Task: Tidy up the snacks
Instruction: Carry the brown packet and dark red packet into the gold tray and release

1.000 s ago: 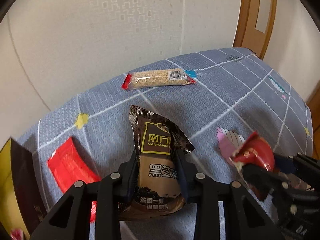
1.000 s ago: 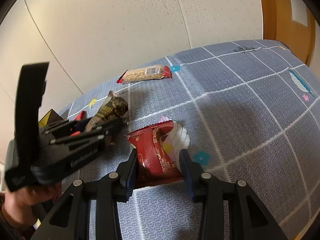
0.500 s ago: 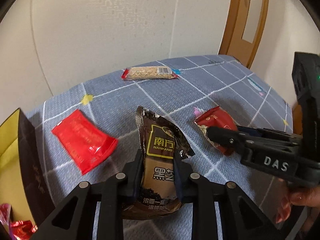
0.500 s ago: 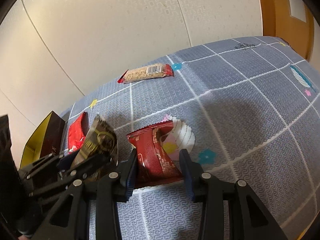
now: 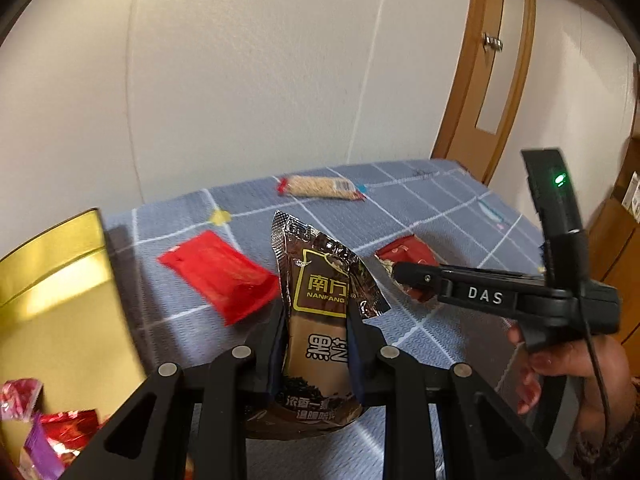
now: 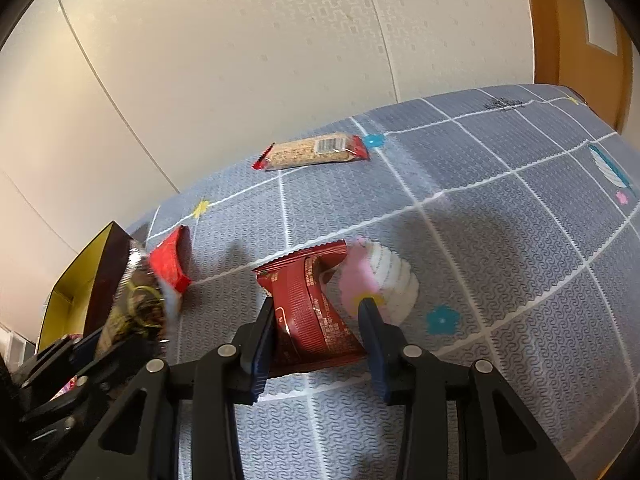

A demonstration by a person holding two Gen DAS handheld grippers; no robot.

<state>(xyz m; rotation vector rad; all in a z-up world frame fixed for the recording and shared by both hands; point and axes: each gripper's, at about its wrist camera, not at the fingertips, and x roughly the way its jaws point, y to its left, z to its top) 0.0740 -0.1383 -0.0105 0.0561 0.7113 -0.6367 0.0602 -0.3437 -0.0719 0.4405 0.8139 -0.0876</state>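
My left gripper (image 5: 316,344) is shut on a brown Nanfang sachet (image 5: 320,312) and holds it above the table, beside the open gold-lined box (image 5: 60,300). My right gripper (image 6: 316,320) sits low over a dark red snack packet (image 6: 308,304) that lies between its fingers; the jaws stand a little wider than the packet. That packet also shows in the left wrist view (image 5: 408,256). A bright red packet (image 5: 220,272) and a clear sesame bar with red ends (image 6: 316,150) lie on the table. The sachet shows blurred in the right wrist view (image 6: 136,300).
The box holds several wrapped sweets (image 5: 48,432) and stands at the table's left end (image 6: 80,276). The table has a grey-blue grid cloth (image 6: 500,220). A white wall runs behind and a wooden door frame (image 5: 472,80) stands at the right.
My left gripper has lifted the brown sachet and carried it left toward the gold box, which now fills more of its view. My right gripper has stayed over the dark red packet.
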